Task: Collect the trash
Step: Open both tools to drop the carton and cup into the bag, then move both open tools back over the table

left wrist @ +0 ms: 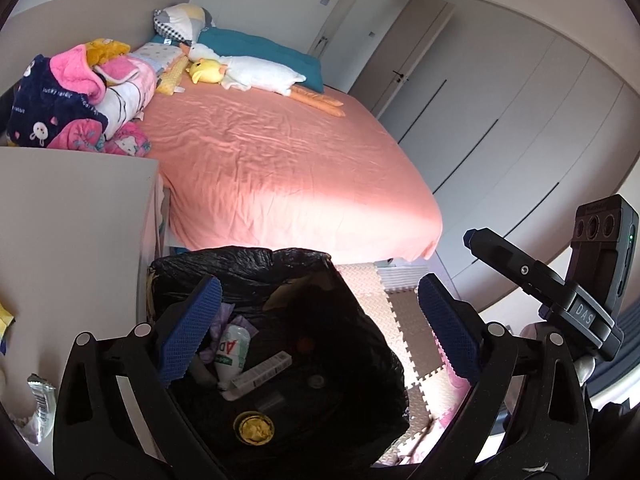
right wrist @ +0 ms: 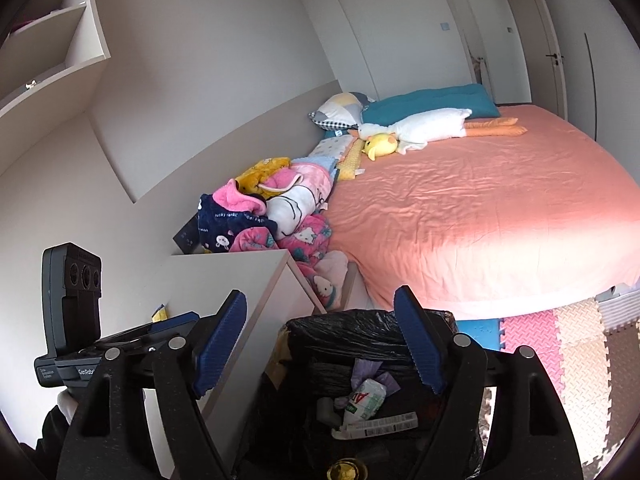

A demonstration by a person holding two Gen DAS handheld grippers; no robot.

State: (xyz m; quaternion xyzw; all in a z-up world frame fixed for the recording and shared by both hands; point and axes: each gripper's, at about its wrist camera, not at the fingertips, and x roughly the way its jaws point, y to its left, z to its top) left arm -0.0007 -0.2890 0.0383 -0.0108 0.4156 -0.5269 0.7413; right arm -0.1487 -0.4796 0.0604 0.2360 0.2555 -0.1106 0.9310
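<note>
A bin lined with a black bag (left wrist: 240, 256) (right wrist: 360, 328) stands on the floor between the bed and a white cabinet. Inside lie a white bottle with green print (left wrist: 234, 350) (right wrist: 366, 400), a barcoded tube (left wrist: 264, 372) (right wrist: 380, 426), a purple wrapper (left wrist: 220, 320) (right wrist: 366, 372) and a gold lid (left wrist: 253, 427) (right wrist: 347, 470). My left gripper (left wrist: 320, 284) hangs open over the bin with nothing between its blue pads. My right gripper (right wrist: 320, 296) is also open and empty above the bin's mouth. A crumpled silver wrapper (left wrist: 40, 408) lies on the cabinet top at far left.
The white cabinet (left wrist: 72, 220) (right wrist: 248, 280) stands close against the bin's left side. Behind the bin is a bed with a pink sheet (left wrist: 280, 160) (right wrist: 480, 220), soft toys and folded blankets. Foam floor mats (left wrist: 400, 312) (right wrist: 560, 340) lie to the right, with wardrobe doors (left wrist: 500, 120) beyond.
</note>
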